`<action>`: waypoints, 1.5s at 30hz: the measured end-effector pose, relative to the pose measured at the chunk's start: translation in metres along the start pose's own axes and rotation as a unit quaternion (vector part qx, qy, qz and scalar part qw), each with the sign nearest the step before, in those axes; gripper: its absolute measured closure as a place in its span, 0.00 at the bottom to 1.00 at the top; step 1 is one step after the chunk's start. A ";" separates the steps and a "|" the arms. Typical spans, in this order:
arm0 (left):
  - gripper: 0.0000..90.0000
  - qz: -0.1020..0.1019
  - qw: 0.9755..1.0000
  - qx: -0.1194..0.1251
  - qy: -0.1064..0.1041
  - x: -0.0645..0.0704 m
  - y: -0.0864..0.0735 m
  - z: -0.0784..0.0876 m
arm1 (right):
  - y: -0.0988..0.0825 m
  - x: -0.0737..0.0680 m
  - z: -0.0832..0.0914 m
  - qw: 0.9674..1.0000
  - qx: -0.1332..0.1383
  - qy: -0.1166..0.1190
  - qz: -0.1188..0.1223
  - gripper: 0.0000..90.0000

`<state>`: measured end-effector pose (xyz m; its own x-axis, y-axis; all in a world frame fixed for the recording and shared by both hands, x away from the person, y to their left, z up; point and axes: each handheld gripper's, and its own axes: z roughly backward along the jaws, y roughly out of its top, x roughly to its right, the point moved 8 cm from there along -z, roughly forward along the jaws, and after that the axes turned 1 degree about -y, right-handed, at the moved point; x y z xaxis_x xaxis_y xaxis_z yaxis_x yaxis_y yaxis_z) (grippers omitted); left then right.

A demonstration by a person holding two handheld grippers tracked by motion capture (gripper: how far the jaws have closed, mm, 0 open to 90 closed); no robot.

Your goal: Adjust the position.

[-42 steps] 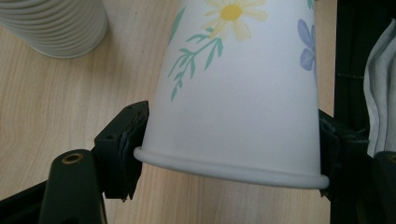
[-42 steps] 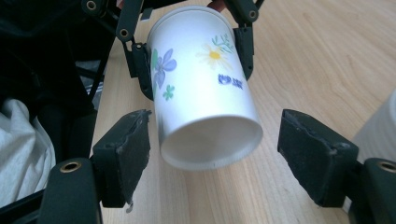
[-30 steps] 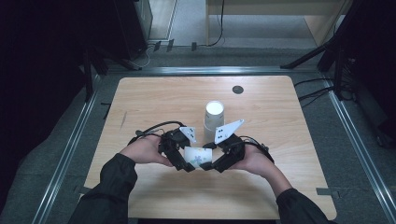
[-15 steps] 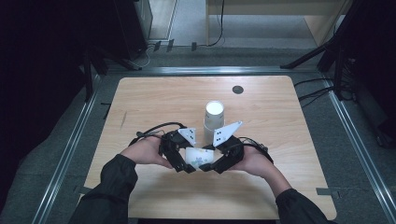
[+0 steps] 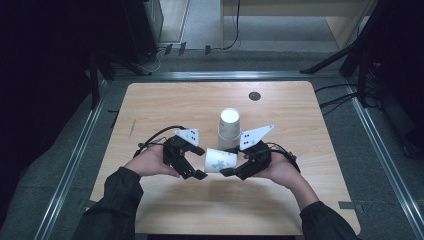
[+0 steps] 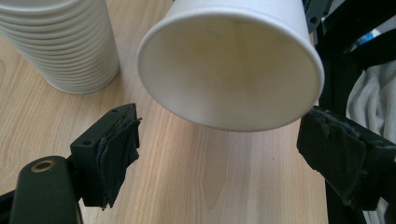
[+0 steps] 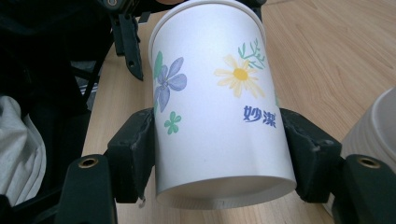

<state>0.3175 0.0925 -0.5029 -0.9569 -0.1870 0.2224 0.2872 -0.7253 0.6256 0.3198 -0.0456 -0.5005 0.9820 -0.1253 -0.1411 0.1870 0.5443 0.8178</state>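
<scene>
Fingers (image 6: 114, 154) of the left gripper (image 5: 192, 167) stand wide apart and have just been opening; the mouth of the paper cup (image 5: 220, 160) lies between them, touching neither pad. That cup lies on its side above the table (image 5: 165, 105), in front of the cup stack (image 5: 229, 130). On the right, the right gripper (image 5: 235, 171) has its pads pressed on both sides of the cup's flowered wall near the base.
</scene>
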 end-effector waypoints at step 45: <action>0.25 0.032 0.989 0.139 -0.024 0.011 0.010 -0.003 | 0.001 -0.007 0.000 0.998 0.024 0.048 -0.028 0.37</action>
<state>0.3098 0.0815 -0.4964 -0.9349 -0.1910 0.2990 0.3549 -0.5013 0.7892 0.3132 -0.0446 -0.4990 0.9683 -0.0727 -0.2392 0.2430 0.4986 0.8321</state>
